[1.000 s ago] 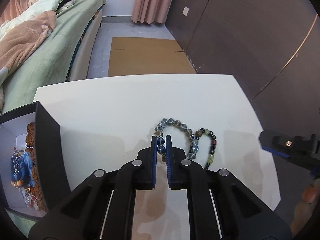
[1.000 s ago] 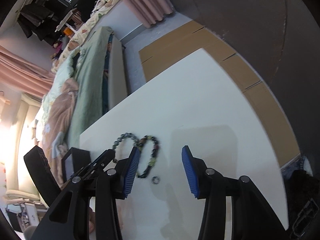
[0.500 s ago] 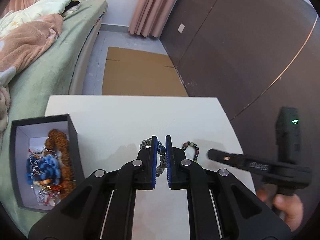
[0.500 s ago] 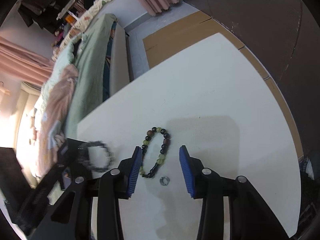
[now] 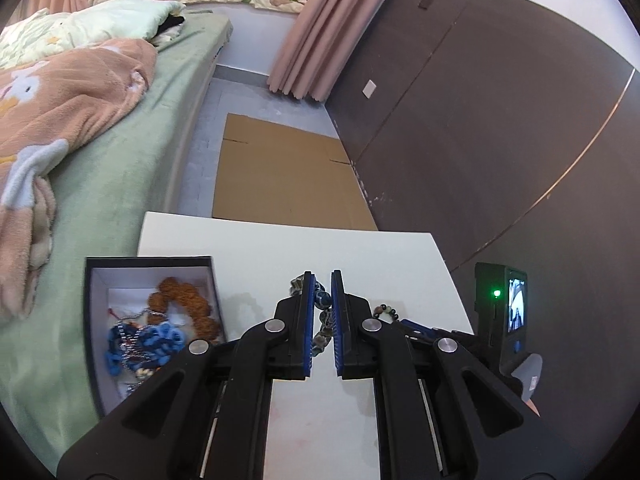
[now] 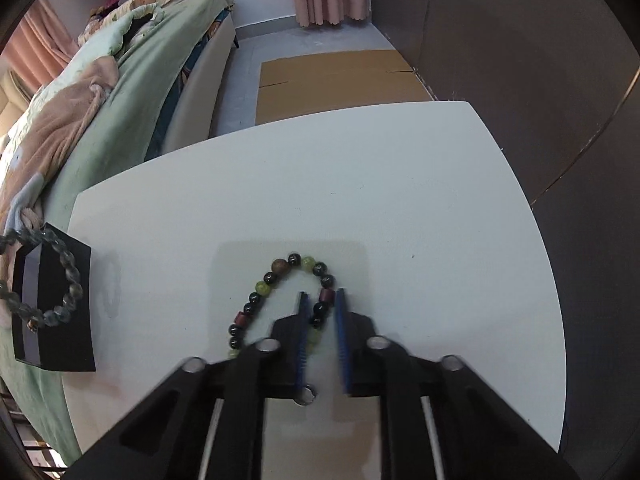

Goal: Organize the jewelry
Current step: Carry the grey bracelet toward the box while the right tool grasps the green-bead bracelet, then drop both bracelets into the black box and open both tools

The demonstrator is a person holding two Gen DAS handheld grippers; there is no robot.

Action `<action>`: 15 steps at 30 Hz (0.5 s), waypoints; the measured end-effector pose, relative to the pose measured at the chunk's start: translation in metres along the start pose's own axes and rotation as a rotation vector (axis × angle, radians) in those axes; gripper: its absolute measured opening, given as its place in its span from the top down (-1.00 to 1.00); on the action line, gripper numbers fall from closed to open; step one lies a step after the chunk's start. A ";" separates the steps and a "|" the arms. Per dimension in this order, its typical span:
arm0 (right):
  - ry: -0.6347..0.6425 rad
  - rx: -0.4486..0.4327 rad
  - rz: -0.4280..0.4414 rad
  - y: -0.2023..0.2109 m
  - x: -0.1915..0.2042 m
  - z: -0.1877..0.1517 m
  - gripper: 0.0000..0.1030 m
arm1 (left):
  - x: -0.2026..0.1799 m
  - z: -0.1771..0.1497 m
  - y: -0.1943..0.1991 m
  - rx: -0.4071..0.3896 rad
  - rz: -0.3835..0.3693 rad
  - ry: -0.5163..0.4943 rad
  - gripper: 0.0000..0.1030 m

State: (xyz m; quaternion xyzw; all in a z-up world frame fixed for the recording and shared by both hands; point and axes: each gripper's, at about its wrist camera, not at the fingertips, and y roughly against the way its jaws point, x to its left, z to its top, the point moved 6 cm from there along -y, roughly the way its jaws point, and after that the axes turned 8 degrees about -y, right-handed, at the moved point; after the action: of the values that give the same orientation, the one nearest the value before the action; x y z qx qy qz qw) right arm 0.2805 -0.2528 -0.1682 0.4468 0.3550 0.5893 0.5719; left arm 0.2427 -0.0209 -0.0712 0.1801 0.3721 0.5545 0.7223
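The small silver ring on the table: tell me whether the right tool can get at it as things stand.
Probably not right away. The right tool is closing on the green-and-black bead bracelet, and the ring lies behind its fingertips, half under one finger; it would have to let go and back up.

Green bed [image 5: 120, 152] with peach blanket [image 5: 60, 92]; flat cardboard [image 5: 280, 176] on floor; pink curtain [image 5: 320, 28]; dark wall [image 5: 500, 120].

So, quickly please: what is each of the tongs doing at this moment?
Left tongs: shut on the grey-blue bracelet, lifted off the table.
Right tongs: closing on the green and black bracelet, which lies on the table.
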 end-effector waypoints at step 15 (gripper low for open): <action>-0.050 -0.138 0.276 0.071 0.029 0.000 0.85 | 0.030 -0.002 0.063 -0.091 0.003 0.038 0.83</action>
State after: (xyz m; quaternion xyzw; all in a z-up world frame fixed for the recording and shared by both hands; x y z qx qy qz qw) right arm 0.2562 -0.2306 -0.0985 0.4655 0.2346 0.6740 0.5235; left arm 0.2024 0.0269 -0.0401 0.1369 0.3598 0.5752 0.7217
